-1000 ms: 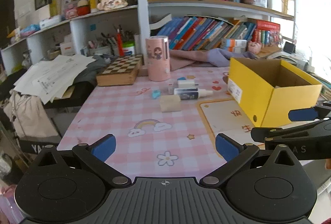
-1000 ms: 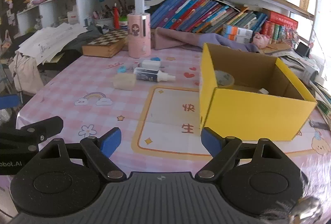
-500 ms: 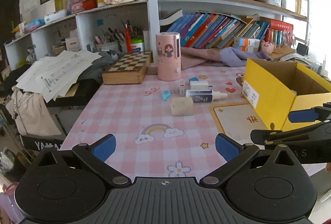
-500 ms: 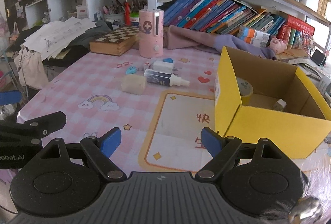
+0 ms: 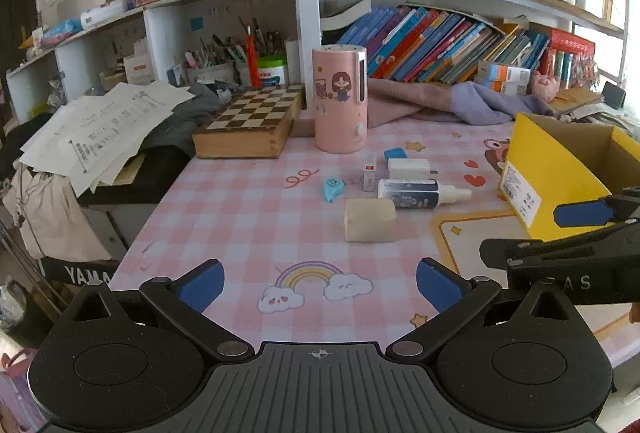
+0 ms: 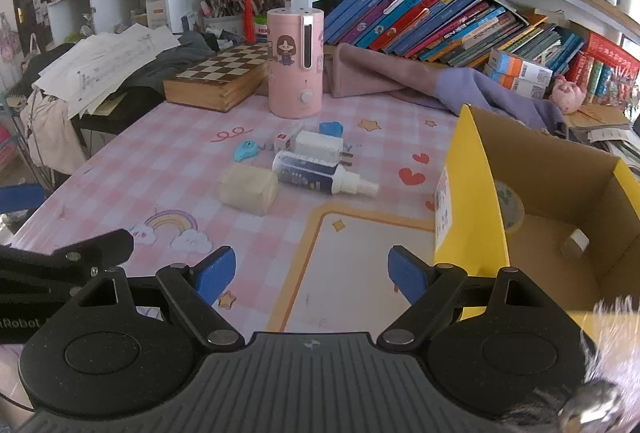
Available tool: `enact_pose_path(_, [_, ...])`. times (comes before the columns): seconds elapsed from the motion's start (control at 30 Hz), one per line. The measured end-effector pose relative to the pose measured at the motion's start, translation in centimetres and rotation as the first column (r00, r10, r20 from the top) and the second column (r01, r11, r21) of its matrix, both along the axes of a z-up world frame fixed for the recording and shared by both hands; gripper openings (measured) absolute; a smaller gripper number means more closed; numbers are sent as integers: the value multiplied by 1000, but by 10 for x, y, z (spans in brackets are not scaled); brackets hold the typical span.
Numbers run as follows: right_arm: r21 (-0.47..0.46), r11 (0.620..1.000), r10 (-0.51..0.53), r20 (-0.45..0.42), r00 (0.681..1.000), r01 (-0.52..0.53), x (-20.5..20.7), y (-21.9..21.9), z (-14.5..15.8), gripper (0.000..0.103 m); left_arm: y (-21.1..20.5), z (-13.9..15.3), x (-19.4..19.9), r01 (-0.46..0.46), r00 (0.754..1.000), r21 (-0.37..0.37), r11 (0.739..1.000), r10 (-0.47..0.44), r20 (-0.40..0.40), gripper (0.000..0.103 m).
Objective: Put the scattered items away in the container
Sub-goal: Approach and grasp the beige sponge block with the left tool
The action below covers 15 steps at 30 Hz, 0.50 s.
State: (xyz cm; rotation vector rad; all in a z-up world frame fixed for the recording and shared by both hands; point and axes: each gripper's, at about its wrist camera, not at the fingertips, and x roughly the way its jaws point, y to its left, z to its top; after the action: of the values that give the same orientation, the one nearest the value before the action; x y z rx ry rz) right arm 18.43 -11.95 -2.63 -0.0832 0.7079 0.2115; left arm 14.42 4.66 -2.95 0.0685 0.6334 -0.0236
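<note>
Both the left gripper [image 5: 320, 279] and the right gripper [image 6: 311, 269] hover with fingers spread wide and nothing between them. The scattered bits lie clustered on the tabletop [image 5: 240, 217], left of the yellow box [image 6: 472, 193]. The beige roll [image 6: 248, 189] looks soft and light: pinch it across its middle. The spray bottle [image 6: 316, 177] looks smooth and may roll.
</note>
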Motion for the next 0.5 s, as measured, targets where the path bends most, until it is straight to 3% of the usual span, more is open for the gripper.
enact_pose_path(0.5, [43, 998, -46, -23, 999, 47, 73, -6, 0, 83, -8, -15, 56, 6, 998, 28, 1000, -5, -57, 103])
